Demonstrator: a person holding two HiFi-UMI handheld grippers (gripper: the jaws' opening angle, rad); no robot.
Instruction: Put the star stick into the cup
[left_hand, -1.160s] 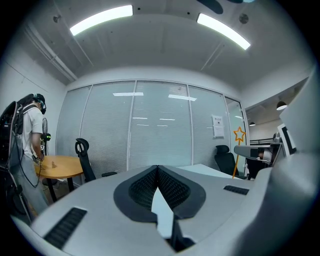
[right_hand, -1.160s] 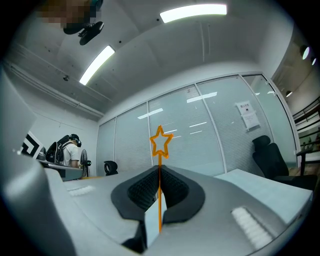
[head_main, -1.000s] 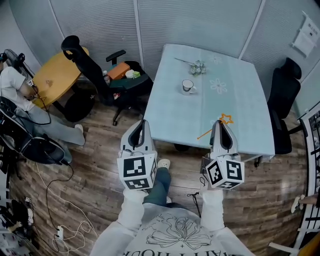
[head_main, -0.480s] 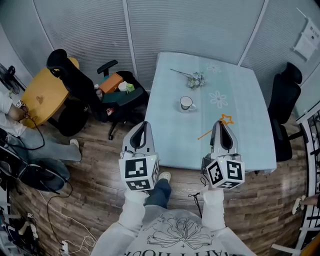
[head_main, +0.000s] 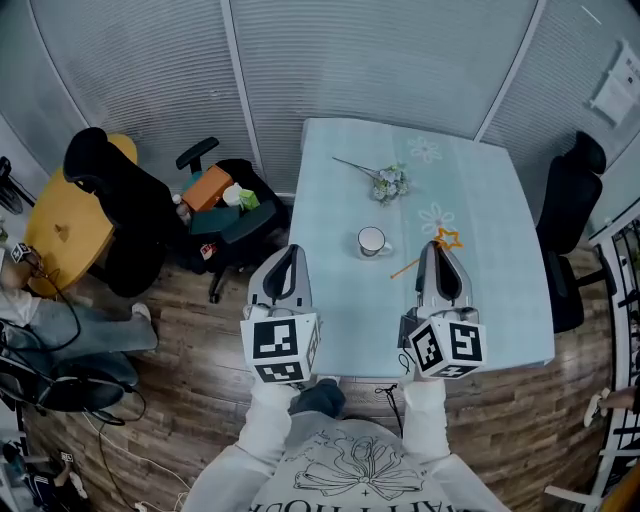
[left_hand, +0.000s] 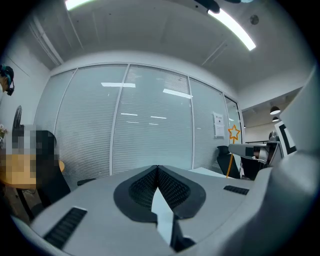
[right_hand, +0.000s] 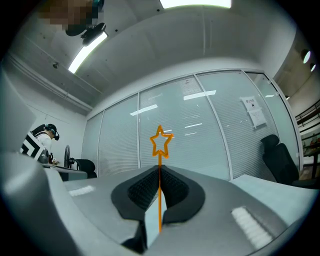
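A white cup (head_main: 372, 241) stands near the middle of the light blue table (head_main: 340, 160). My right gripper (head_main: 441, 252) is shut on the orange star stick (head_main: 447, 238); the thin shaft pokes out left of the jaws, just right of the cup. In the right gripper view the star stick (right_hand: 160, 142) runs upright between the closed jaws of the right gripper (right_hand: 159, 171). My left gripper (head_main: 285, 256) is shut with nothing in it, over the table's left front edge. The left gripper view shows the left gripper (left_hand: 157, 168) and the star stick (left_hand: 233, 133) off to the right.
A small bunch of flowers (head_main: 388, 183) lies farther back on the table. A black office chair (head_main: 568, 195) stands at the table's right side. Another chair (head_main: 228, 205) loaded with items sits to the left, next to a round yellow table (head_main: 58, 228). Glass partition walls close the back.
The whole view has moved forward toward the table. Both grippers now hang over its front part, and the cup is closer to the right gripper. The grip on the stick is unchanged.
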